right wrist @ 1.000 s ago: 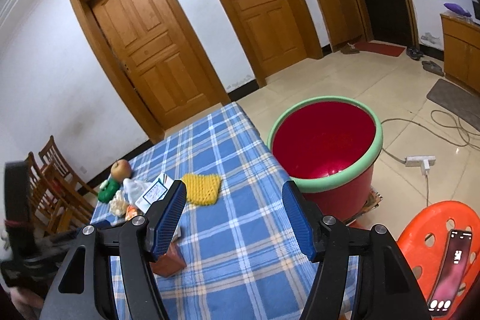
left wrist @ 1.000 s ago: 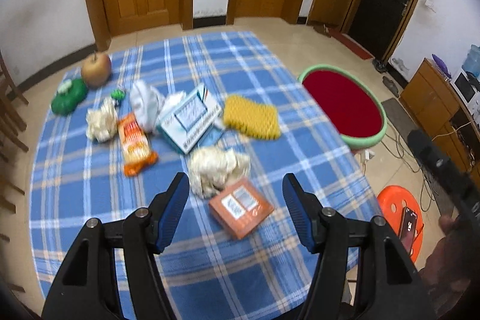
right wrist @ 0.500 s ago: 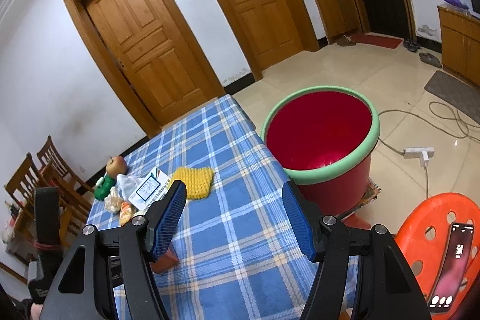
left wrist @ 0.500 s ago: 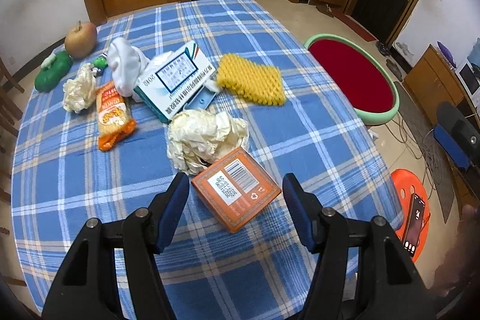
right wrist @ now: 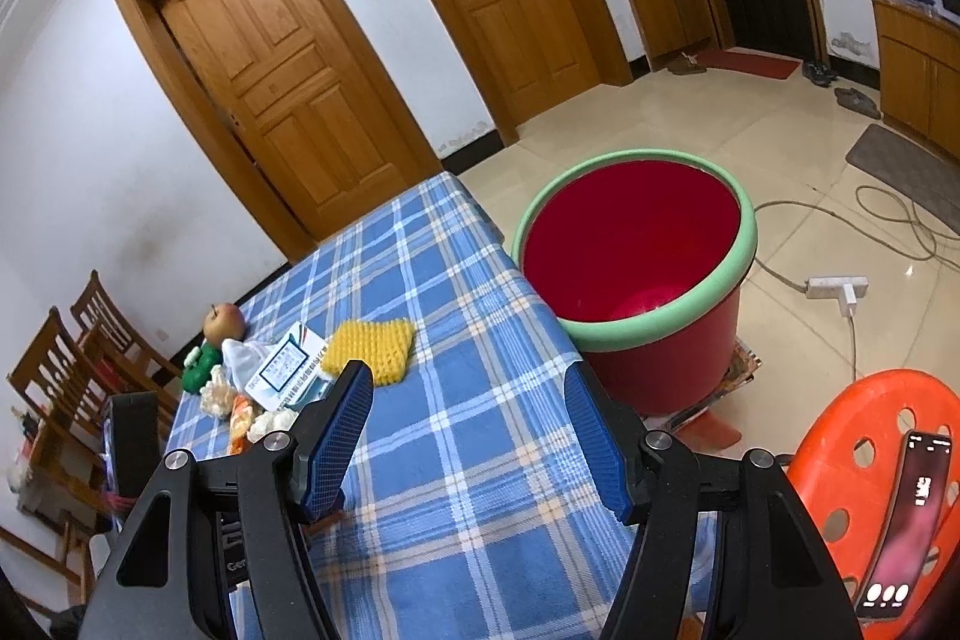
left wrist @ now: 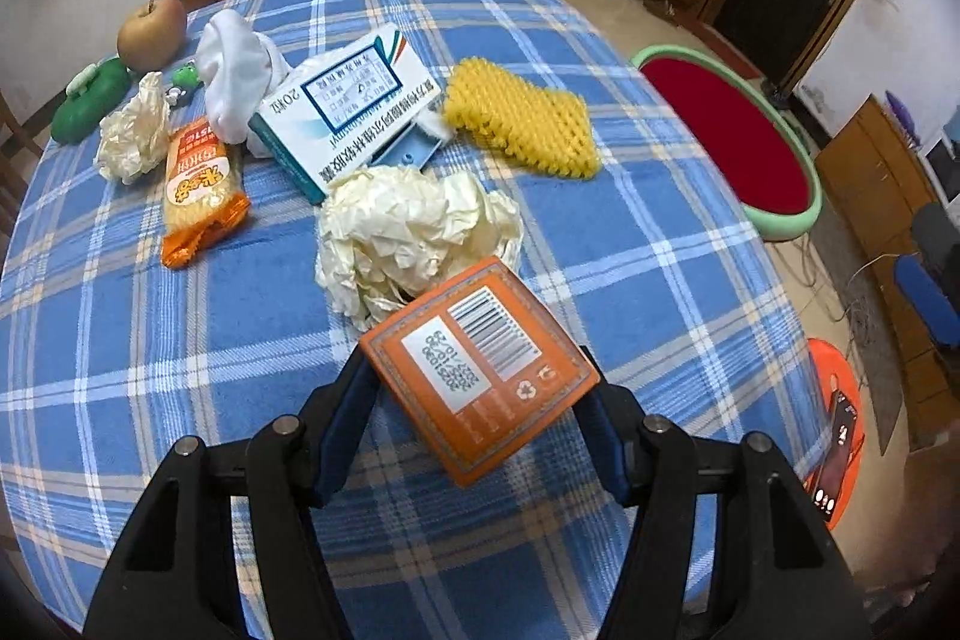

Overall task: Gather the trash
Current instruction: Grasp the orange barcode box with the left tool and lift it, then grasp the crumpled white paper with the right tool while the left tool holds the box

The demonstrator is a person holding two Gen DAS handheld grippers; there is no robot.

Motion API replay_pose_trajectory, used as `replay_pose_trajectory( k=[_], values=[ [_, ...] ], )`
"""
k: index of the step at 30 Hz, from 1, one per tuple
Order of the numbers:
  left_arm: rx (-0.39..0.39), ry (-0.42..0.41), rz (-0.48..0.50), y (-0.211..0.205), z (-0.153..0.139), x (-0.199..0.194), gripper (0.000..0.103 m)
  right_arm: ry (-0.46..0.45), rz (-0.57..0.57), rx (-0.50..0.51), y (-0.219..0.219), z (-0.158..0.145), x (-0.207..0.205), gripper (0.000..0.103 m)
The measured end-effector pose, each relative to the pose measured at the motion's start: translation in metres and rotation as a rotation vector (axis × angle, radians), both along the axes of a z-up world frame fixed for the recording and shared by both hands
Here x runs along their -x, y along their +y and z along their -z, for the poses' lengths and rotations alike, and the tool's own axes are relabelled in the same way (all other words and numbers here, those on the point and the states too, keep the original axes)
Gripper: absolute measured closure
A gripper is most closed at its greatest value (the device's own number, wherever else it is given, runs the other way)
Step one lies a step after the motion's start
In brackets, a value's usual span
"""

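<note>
An orange box (left wrist: 480,370) with a barcode lies on the blue checked tablecloth (left wrist: 120,340). My left gripper (left wrist: 480,373) has come down around it, one blue finger on each side, jaws open, pads not visibly pressing. A big crumpled paper ball (left wrist: 414,232) touches the box's far side. Farther off lie a white-and-blue carton (left wrist: 348,112), an orange snack packet (left wrist: 201,190), a small paper wad (left wrist: 132,136) and a white bag (left wrist: 234,64). My right gripper (right wrist: 468,376) hangs open and empty over the table's near edge, beside the red bin (right wrist: 747,232).
A yellow sponge (left wrist: 522,124), an apple (left wrist: 150,31) and a green toy (left wrist: 90,100) also sit on the table. The green-rimmed bin (left wrist: 780,220) stands on the floor right of the table. An orange stool (right wrist: 852,436) carries a phone (right wrist: 912,508). Wooden chairs (right wrist: 60,370) stand left.
My left gripper has dropped toward the table and forward, so the orange box now sits between its fingers instead of ahead of them. The right gripper has barely shifted.
</note>
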State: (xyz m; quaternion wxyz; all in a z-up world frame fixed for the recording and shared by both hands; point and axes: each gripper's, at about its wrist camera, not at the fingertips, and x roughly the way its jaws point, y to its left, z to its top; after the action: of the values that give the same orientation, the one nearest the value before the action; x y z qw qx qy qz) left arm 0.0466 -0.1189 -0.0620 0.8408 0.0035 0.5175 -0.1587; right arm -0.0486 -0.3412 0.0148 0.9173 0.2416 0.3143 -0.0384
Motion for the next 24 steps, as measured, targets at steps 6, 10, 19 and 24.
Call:
replay_pose_trajectory(
  k=[6, 10, 19, 24],
  values=[
    [0.024, -0.023, -0.048, 0.032, -0.007, 0.005, 0.039, 0.038, -0.015, 0.016, 0.009, 0.006, -0.006, 0.035],
    [-0.001, -0.085, -0.103, 0.058, -0.02, 0.008, 0.039, 0.046, -0.044, 0.021, 0.019, 0.007, -0.011, 0.035],
    [-0.019, -0.197, -0.215, 0.112, -0.042, 0.008, 0.039, 0.081, -0.166, 0.038, 0.062, 0.015, -0.032, 0.035],
    [-0.016, -0.212, -0.252, 0.132, -0.042, 0.004, 0.039, 0.111, -0.256, 0.021, 0.089, 0.025, -0.049, 0.035]
  ],
)
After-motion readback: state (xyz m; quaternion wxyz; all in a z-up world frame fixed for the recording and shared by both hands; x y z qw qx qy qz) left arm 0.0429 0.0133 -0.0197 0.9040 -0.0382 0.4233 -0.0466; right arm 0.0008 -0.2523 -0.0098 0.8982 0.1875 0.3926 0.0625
